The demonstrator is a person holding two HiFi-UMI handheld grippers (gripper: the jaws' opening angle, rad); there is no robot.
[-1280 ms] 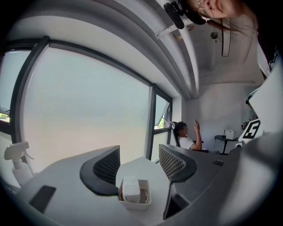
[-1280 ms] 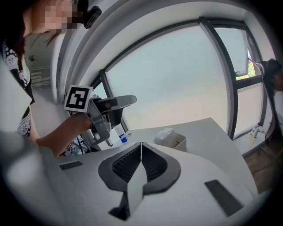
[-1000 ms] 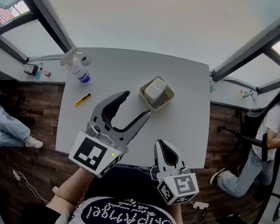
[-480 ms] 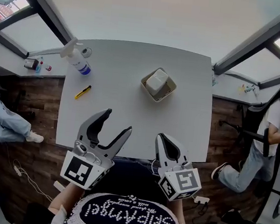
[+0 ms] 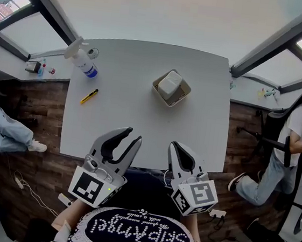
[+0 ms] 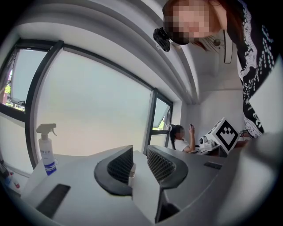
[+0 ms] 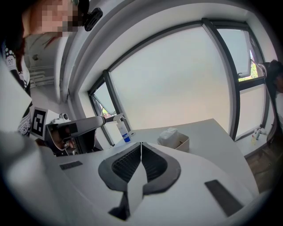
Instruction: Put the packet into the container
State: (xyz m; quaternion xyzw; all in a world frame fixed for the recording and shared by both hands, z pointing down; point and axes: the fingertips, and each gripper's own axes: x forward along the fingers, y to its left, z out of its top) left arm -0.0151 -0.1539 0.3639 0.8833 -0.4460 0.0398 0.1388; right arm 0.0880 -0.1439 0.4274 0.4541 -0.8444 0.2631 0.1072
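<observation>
One packet (image 5: 170,84) in container (image 5: 181,97), cutter (image 5: 89,96) head view only

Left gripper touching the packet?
Apart. Head view: the left gripper hangs at the near edge of the table, a wide stretch of it separating gripper from packet in the container. Its fingers have just been closing, nothing between them.

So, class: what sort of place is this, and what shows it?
Probably an office or workroom: a white table, large dark-framed windows, and a person seated on an office chair.
</observation>
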